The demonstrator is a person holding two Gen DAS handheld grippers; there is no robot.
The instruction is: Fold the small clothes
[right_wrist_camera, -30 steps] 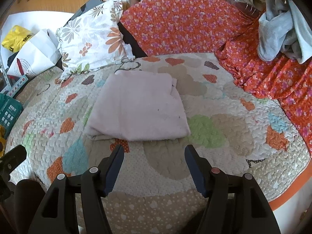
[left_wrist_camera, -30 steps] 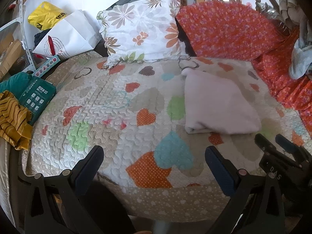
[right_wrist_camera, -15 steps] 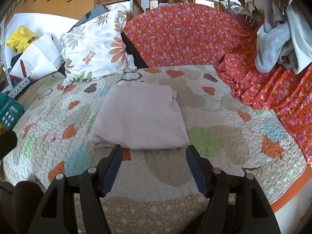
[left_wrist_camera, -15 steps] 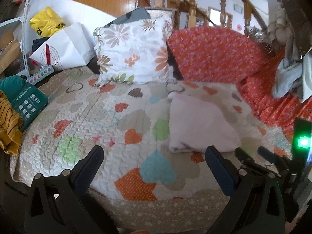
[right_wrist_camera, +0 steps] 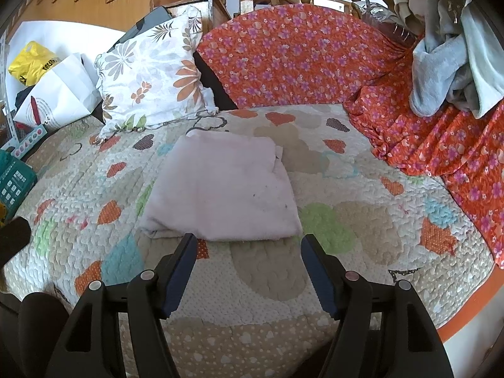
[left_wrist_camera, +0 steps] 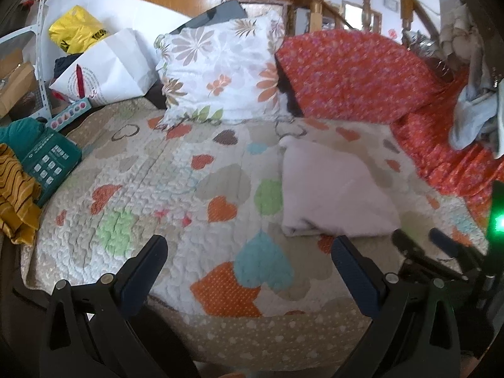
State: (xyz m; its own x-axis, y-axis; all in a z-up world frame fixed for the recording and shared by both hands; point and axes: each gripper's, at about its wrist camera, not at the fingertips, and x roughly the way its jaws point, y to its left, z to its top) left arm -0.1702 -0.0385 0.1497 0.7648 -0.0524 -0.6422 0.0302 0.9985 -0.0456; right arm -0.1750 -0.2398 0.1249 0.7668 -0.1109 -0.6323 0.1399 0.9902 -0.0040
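A pale pink folded garment [right_wrist_camera: 220,189] lies flat on the heart-patterned quilt [right_wrist_camera: 362,226], in the middle of the right wrist view and right of centre in the left wrist view [left_wrist_camera: 334,192]. My right gripper [right_wrist_camera: 249,252] is open and empty, just short of the garment's near edge. My left gripper [left_wrist_camera: 249,258] is open and empty above the quilt's front part, left of the garment. The right gripper's fingers [left_wrist_camera: 412,245] show at the lower right of the left wrist view.
A floral pillow [right_wrist_camera: 154,75] and an orange flowered cover [right_wrist_camera: 299,63] stand behind the quilt. Pale blue cloth [right_wrist_camera: 447,72] hangs at the right. White and yellow bags [left_wrist_camera: 104,63], a teal box [left_wrist_camera: 50,163] and striped yellow cloth [left_wrist_camera: 15,198] lie at the left.
Both grippers have drawn back and tilted up, so the garment sits farther off and more of the stair railing shows. The garment has not moved.
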